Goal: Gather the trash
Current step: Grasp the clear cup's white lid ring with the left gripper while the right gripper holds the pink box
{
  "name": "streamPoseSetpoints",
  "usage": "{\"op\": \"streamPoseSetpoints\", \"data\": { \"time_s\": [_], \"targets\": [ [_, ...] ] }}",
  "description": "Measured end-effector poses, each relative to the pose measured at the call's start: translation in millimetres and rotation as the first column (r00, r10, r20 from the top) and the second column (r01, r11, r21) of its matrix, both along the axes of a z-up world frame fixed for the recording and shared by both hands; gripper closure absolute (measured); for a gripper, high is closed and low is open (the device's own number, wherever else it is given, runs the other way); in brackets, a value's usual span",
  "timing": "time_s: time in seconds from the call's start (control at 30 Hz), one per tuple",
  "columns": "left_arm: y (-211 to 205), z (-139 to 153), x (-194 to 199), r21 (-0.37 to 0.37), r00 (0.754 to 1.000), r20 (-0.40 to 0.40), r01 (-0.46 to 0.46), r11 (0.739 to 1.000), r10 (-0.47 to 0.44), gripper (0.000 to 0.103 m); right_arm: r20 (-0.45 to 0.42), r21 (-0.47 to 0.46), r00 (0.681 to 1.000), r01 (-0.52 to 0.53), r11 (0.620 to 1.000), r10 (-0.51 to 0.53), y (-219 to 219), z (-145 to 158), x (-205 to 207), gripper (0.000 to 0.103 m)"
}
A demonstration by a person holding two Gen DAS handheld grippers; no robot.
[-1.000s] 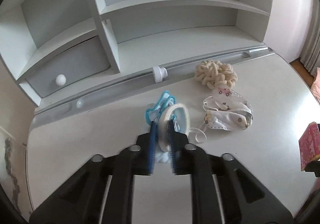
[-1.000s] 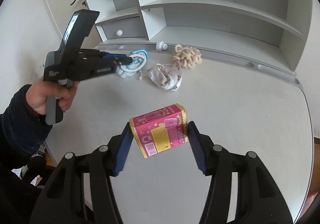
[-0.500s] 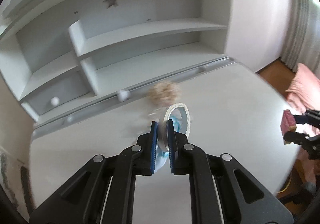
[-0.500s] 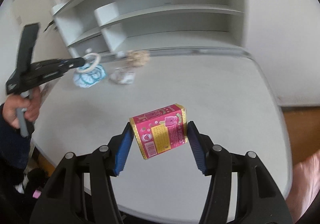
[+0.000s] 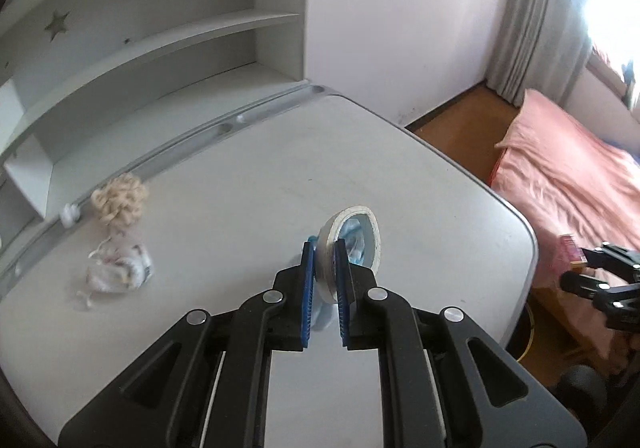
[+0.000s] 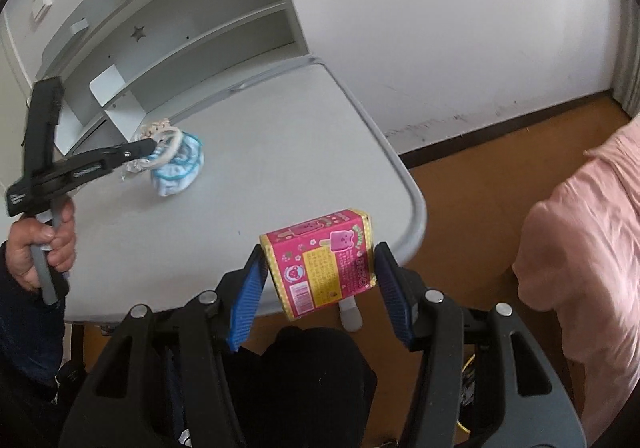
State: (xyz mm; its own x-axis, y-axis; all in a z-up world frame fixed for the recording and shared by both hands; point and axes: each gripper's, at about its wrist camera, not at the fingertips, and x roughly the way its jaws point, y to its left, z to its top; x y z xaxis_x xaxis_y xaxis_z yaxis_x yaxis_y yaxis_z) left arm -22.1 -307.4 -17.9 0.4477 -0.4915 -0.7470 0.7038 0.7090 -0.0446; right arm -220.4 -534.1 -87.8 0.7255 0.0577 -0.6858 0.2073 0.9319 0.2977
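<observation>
My left gripper (image 5: 323, 248) is shut on a white tape roll (image 5: 330, 236) with a blue-edged face mask (image 5: 354, 242) hanging from it, held above the grey desk (image 5: 248, 184). In the right wrist view that roll (image 6: 166, 144) and mask (image 6: 178, 172) hang over the desk (image 6: 280, 136). My right gripper (image 6: 320, 268) is shut on a pink snack box (image 6: 320, 258) at the desk's right front corner. A patterned face mask (image 5: 116, 274) and a beige knotted cord bundle (image 5: 120, 200) lie on the desk at the left.
A grey shelf unit (image 5: 152, 60) stands along the back of the desk. A pink bed (image 5: 568, 176) is at the right over a wooden floor (image 6: 500, 168). A dark chair (image 6: 316, 372) is below the right gripper.
Both grippers have swung to the right with their loads. The left has lifted the roll and mask off the desk; the right has carried the box out to the desk's corner.
</observation>
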Motion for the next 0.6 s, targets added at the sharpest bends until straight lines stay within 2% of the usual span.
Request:
{"op": "streamPoseSetpoints", "data": {
  "time_s": [0.17,0.33,0.37,0.43,0.6],
  "targets": [
    [-11,-12,3,0.011,0.999,-0.041,0.03,1.0,-0.029,0.092,0.006,0.021,1.0,-0.001,1.0,0.001,3,-6,-6,0.049],
    [7,-14,6,0.018,0.999,-0.027,0.021,1.0,-0.02,0.093,0.001,0.027,1.0,-0.024,0.999,0.024,8,-11,3,0.049],
    [14,-12,6,0.001,0.999,-0.03,0.014,1.0,-0.014,0.094,0.0,0.028,1.0,-0.031,0.999,0.031,9,-11,6,0.049],
    [25,-8,5,-0.024,0.999,-0.036,0.012,1.0,-0.012,0.103,-0.002,0.026,0.999,-0.046,0.999,0.046,14,-12,11,0.049],
    [45,0,6,-0.028,1.0,-0.013,0.003,1.0,-0.003,0.103,-0.004,0.024,0.997,-0.077,0.997,0.077,22,-12,24,0.049]
  ]
}}
